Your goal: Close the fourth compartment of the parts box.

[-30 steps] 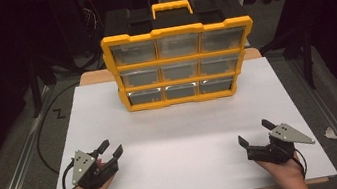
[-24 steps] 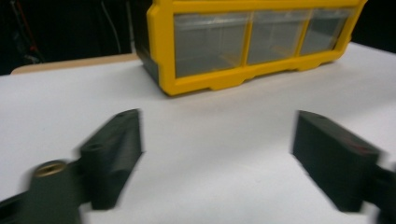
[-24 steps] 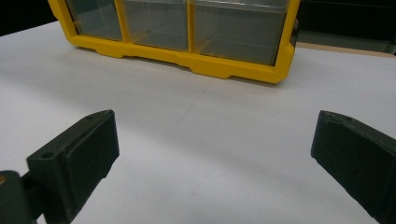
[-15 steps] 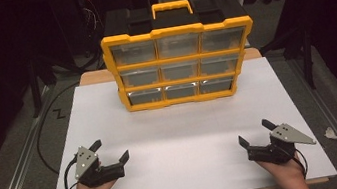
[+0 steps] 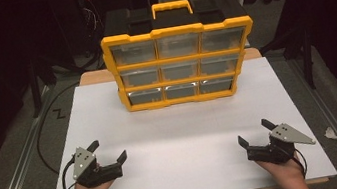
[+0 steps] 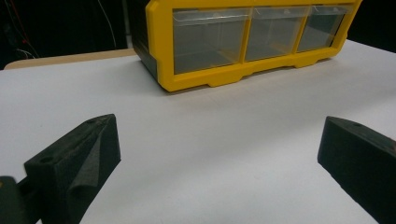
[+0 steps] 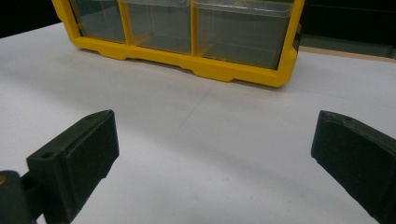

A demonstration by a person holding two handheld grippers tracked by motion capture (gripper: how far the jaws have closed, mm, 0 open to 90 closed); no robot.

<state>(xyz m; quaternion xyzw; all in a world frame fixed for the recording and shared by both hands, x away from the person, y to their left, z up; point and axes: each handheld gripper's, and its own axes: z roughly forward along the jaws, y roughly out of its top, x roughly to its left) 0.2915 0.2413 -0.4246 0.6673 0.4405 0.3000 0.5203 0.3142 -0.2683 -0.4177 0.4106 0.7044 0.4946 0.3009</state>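
Well ahead of both hand-held grippers, at the far side of the white counter (image 5: 181, 128), stands the yellow plastic organiser cabinet with clear drawers (image 5: 180, 65), its drawer fronts turned toward them, presumably for an easy reach. The left hand-held gripper (image 5: 109, 151) and right hand-held gripper (image 5: 254, 131) rest low at the near edge, both spread wide with nothing between their jaws. Compared with a second ago, the left jaws have just been opening from half-closed; the cabinet has not shifted.
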